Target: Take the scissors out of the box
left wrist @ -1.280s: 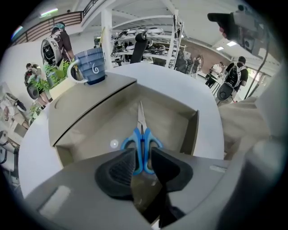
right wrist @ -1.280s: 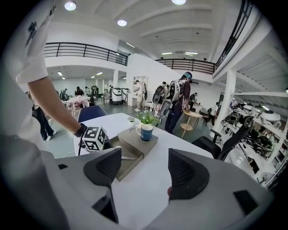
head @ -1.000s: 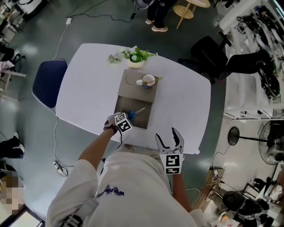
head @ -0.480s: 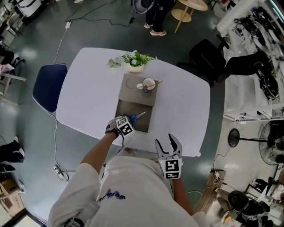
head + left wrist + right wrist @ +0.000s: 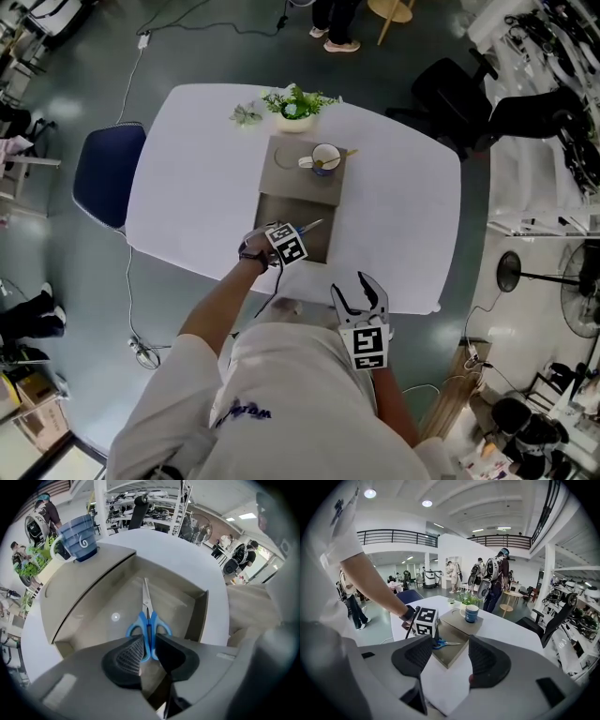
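Note:
Scissors (image 5: 147,629) with blue handles and a silver blade (image 5: 309,227) are at the near end of the open grey box (image 5: 199,613). My left gripper (image 5: 149,651) points steeply down and is shut on the handles, with the blades aimed away over the box floor. In the right gripper view the scissors (image 5: 446,643) show level with the rim of the box (image 5: 450,657), beside the left gripper's marker cube (image 5: 424,622). My right gripper (image 5: 359,292) hangs off the table's front edge, its jaws closing with nothing between them.
The box lid (image 5: 291,176) lies beyond the box (image 5: 281,216) with a blue striped cup (image 5: 325,157) on it. A potted plant (image 5: 295,103) stands at the table's far edge. A blue chair (image 5: 103,173) is at the left and a black one (image 5: 450,94) at the far right.
The right gripper's jaws have narrowed and it has dropped a little toward the table edge. The left gripper stays at the box's near end, still holding the scissors.

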The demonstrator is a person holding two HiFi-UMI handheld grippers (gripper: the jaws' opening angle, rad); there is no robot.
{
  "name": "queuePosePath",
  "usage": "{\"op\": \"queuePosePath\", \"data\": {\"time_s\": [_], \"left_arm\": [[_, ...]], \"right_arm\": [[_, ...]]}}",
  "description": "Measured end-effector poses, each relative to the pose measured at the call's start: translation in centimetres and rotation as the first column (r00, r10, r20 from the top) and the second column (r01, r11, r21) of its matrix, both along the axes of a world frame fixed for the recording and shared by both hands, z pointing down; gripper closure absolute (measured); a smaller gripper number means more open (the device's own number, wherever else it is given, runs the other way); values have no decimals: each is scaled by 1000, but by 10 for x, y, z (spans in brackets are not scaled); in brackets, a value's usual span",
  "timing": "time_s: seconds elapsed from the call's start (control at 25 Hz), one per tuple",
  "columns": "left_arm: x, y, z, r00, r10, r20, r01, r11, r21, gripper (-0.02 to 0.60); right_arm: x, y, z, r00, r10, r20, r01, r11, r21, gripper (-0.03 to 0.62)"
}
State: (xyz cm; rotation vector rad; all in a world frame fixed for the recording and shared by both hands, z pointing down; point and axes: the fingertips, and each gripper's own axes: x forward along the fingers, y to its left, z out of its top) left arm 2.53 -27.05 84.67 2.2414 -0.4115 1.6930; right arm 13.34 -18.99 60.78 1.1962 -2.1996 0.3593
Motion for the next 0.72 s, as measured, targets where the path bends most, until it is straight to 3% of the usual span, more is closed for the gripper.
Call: {"op": "queuePosePath", "data": {"time_s": [0.2, 0.44, 0.72], "left_arm": [[-3, 1, -2, 998, -59, -38, 60, 998, 28, 503], [-1, 3, -1, 997, -63, -45, 64, 998, 17, 503], [-2, 3, -3, 992, -96, -76, 101, 993, 58, 503]], "right_arm": [[-2, 4, 1, 1000, -2, 11, 2, 1000, 0, 355], [5, 3, 2, 999, 30, 11, -30, 999, 13, 372], [1, 0, 4, 999, 39, 31, -40, 999, 34, 392]]}}
